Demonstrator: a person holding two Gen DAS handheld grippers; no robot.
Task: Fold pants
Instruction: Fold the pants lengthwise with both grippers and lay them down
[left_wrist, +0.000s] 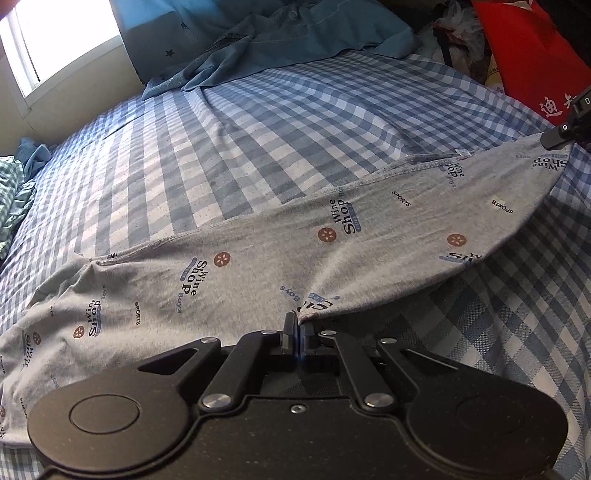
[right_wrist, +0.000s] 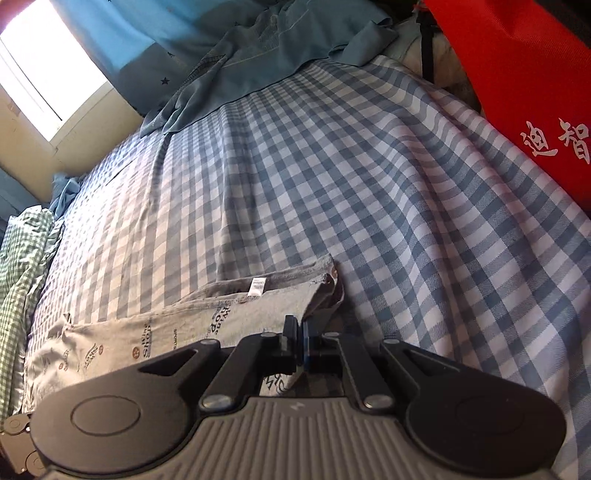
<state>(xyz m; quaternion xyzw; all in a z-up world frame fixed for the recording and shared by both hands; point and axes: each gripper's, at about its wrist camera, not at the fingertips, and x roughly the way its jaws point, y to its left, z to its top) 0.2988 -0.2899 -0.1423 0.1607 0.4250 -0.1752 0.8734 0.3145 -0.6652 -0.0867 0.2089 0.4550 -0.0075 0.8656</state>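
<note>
Both tongs are pinching the pants along the bed's near side, readying a fold.

The bed (left_wrist: 295, 122) in its checked sheet is carrying the grey printed pants (left_wrist: 229, 266), which are lying lengthwise across its near side. The left tongs (left_wrist: 296, 325) are pressing together on the near edge at mid-length; the right tongs (right_wrist: 298, 334) are gripping the waist end near its white label (right_wrist: 258, 286). Lifting both grips evenly and keeping the cloth taut should be giving a clean crease. A blue garment (left_wrist: 280, 40) and red bag (right_wrist: 517, 85) are sitting well apart at the far side, not obstructing.
</note>
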